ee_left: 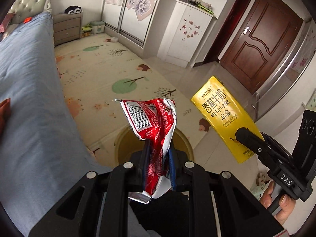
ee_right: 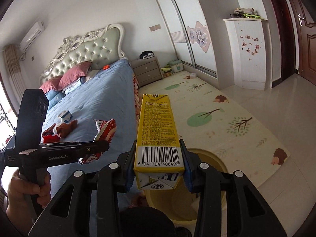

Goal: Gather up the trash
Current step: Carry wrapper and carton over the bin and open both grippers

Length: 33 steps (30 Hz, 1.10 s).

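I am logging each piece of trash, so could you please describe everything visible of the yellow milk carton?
The tall yellow rectangular milk carton looks like coated paperboard, printed with Chinese and Korean lettering on one face and fine text plus a barcode on another. Its folded ends look sealed and its body undented. The right gripper clamps it near its lower end between blue-padded fingers, holding it tilted in the air, with the pale yellow round bin below. Nothing else touches it.
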### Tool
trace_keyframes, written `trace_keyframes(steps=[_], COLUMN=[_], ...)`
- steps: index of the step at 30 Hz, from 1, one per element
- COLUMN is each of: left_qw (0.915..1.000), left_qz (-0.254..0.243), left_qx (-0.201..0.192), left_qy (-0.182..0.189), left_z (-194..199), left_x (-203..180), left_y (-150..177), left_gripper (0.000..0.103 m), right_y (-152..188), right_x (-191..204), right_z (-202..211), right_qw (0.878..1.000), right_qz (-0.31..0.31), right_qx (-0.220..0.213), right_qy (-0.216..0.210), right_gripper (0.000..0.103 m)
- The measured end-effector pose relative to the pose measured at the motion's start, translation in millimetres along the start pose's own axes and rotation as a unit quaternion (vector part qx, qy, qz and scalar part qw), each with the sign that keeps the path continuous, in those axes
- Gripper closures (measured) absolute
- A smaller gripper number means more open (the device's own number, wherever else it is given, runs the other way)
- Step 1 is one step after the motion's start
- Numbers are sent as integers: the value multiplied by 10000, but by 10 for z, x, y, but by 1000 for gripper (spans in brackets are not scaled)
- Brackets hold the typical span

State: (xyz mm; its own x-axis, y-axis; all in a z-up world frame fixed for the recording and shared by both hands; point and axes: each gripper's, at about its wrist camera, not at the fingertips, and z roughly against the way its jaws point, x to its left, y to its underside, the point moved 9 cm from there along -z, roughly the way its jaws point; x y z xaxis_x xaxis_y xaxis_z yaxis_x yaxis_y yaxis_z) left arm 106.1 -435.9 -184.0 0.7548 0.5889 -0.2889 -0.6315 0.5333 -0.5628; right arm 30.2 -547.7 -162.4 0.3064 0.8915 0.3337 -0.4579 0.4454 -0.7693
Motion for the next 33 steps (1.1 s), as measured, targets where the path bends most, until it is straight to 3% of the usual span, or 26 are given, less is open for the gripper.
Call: trace_keyframes(steps=[7,13,15,16,17,18,19,27,33], left_qw=[9979,9963,9963,9964,9968,9972,9974,9964,9985], left_qz=[54,161,184,218,264,309,345,481,287], left_qx=[589,809,805,783,741,674,610,672,423], left_qy=[254,240,243,226,142,-21,-169,-202,-179], left_z=[-604,-848,-878,-883,-881,-881,-863,-824,-657], left_x=[-187,-150,-140,-140,-112,-67,-27,12,-31], left_y=[34,32,32,23,15,-3,-15,-23,-65], left_gripper=[85,85,79,64,34,19,8,8,8], right_y=[272,408,440,457,474,484,486,513,468], right_x=[-459,-587,-590,-592,-607,-636,-663,-753,-604], right_z=[-153,-385,-438,-471,-500,-517,-521,-455,-435], right_qw=[9988,9972,9967,9963,9957,9950,9947,9941,9951], right_qz=[-236,-370,-375,-381,-429,-506,-544,-609,-451], right_qx=[358,615,681,740,792,815,813,779,797], right_qy=[251,230,224,214,231,263,307,450,359], right_gripper=[64,64,64,64,57,46,44,43,43])
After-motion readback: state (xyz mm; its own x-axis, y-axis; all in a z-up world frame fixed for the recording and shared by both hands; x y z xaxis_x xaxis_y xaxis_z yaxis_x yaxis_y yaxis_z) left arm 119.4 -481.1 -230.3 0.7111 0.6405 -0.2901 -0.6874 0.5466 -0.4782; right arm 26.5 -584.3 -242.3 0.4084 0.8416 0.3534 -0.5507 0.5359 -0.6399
